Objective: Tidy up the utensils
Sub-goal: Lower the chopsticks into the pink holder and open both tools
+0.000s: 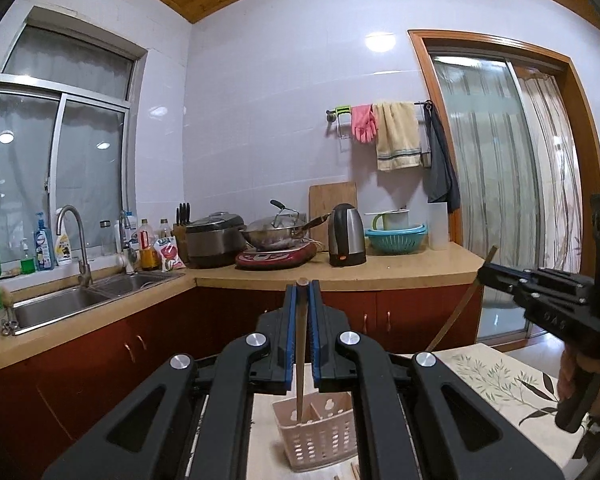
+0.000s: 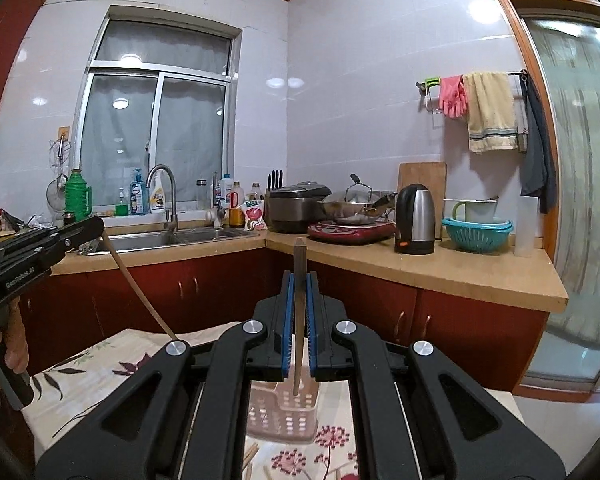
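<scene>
My left gripper (image 1: 302,292) is shut on a brown chopstick (image 1: 301,360) held upright, its lower tip inside a pink perforated utensil basket (image 1: 320,436) on the table below. My right gripper (image 2: 299,284) is shut on another chopstick (image 2: 299,320), also upright, its lower tip over the same basket (image 2: 280,412). The right gripper also shows at the right of the left wrist view (image 1: 485,269), with its chopstick (image 1: 456,312) slanting down. The left gripper shows at the left of the right wrist view (image 2: 100,226), with its chopstick (image 2: 140,288).
The basket stands on a table with a floral cloth (image 1: 496,380). A few loose chopsticks (image 2: 250,456) lie beside the basket. Behind runs an L-shaped counter (image 1: 340,272) with a sink (image 1: 60,304), rice cooker, wok, kettle (image 1: 346,236) and teal colander.
</scene>
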{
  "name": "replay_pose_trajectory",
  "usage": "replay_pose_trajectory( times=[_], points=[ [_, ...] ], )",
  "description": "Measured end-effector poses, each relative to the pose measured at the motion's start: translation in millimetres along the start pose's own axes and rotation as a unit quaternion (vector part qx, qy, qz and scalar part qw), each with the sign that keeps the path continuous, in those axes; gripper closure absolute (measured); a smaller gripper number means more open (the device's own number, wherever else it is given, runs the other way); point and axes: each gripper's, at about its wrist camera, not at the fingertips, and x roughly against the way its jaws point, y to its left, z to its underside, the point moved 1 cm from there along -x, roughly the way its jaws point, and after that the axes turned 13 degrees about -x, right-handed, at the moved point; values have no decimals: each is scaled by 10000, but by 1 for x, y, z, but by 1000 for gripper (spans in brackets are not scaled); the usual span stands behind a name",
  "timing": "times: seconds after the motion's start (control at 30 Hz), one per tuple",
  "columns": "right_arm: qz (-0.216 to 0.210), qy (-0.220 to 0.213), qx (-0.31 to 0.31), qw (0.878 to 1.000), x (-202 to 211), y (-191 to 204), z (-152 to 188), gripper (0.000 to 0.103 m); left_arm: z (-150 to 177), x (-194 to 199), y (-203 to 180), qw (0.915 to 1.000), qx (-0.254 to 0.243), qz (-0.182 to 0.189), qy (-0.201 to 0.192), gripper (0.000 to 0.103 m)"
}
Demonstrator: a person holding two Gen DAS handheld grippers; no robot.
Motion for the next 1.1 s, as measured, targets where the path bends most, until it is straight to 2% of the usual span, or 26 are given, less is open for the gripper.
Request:
replay_pose_trajectory(
  times=[0.3, 0.63, 0.67, 0.73, 0.77, 0.8, 0.87, 0.93, 0.97, 1.03, 1.1],
  points=[
    [84, 618, -229, 9978, -67, -20, 36, 97, 36, -46, -8, 9992, 144, 77, 360, 96],
    [212, 1118, -312, 9930, -89, -29, 84, 96, 90, -80, -17, 9940, 276, 231, 1031, 94],
    [239, 1134, -303, 9928, -90, -29, 84, 96, 91, -81, -17, 9937, 268, 228, 1066, 91],
    [266, 1154, -326, 9924, -87, -31, 87, 95, 93, -82, -19, 9933, 262, 215, 1105, 68],
    [274, 1161, -339, 9923, -87, -31, 87, 93, 94, -80, -19, 9934, 269, 193, 1101, 63],
    [285, 1164, -351, 9922, -86, -32, 87, 87, 94, -78, -20, 9936, 276, 171, 1081, 56],
    [336, 1114, -377, 9925, -80, -33, 87, 76, 93, -74, -21, 9940, 254, 123, 1061, 49],
    [350, 1080, -386, 9928, -73, -34, 85, 72, 91, -70, -23, 9942, 185, 37, 1055, 40],
    [360, 1065, -382, 9929, -69, -34, 84, 71, 90, -65, -25, 9943, 129, -12, 1055, 39],
    [381, 1007, -366, 9935, -57, -33, 83, 62, 88, -56, -28, 9943, 51, -101, 1059, 34],
    [404, 994, -334, 9937, -47, -33, 83, 61, 88, -49, -30, 9941, 51, -137, 1078, 30]
  ],
)
